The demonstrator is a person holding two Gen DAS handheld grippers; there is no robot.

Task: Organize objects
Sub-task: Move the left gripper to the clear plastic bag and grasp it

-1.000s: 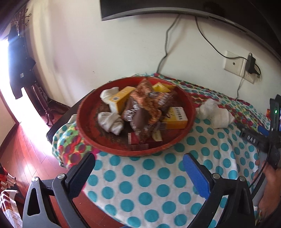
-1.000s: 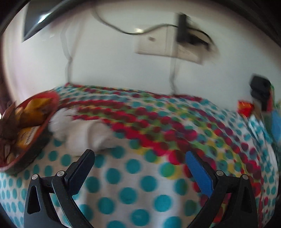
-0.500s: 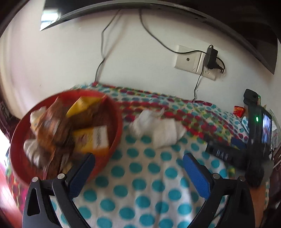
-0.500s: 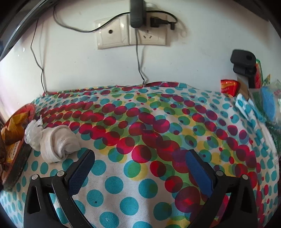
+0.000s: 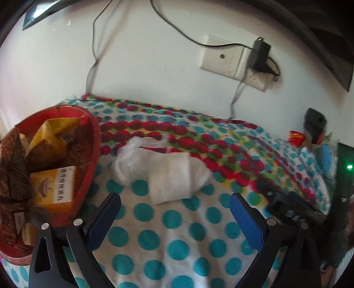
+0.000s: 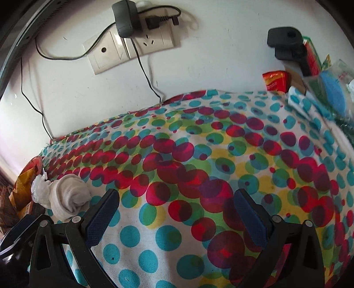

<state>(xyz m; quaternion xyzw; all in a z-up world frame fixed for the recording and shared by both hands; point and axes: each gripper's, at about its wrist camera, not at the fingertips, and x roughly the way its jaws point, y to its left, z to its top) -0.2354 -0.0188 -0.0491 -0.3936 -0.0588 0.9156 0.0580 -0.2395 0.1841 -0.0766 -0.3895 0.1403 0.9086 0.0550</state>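
Just ahead of the left gripper [image 5: 174, 216], between the lines of its two spread, empty jaws, a rolled white sock [image 5: 174, 177] lies on the polka-dot cloth [image 5: 177, 243], with a crumpled bit of clear plastic [image 5: 128, 159] touching its left end. Left of the left jaw sits a red tray [image 5: 94, 159], near the sock but apart from it, holding yellow boxes [image 5: 53, 188] and brown snack packets [image 5: 13, 177]. To the right of the jaws part of the other gripper's body shows. The right gripper [image 6: 177, 216] also stands wide open with nothing between its pads, only the cloth; from it the sock [image 6: 70, 197] lies beyond the left jaw. Farther ahead, a wall socket [image 6: 132, 46] carries a black charger [image 6: 126, 18].
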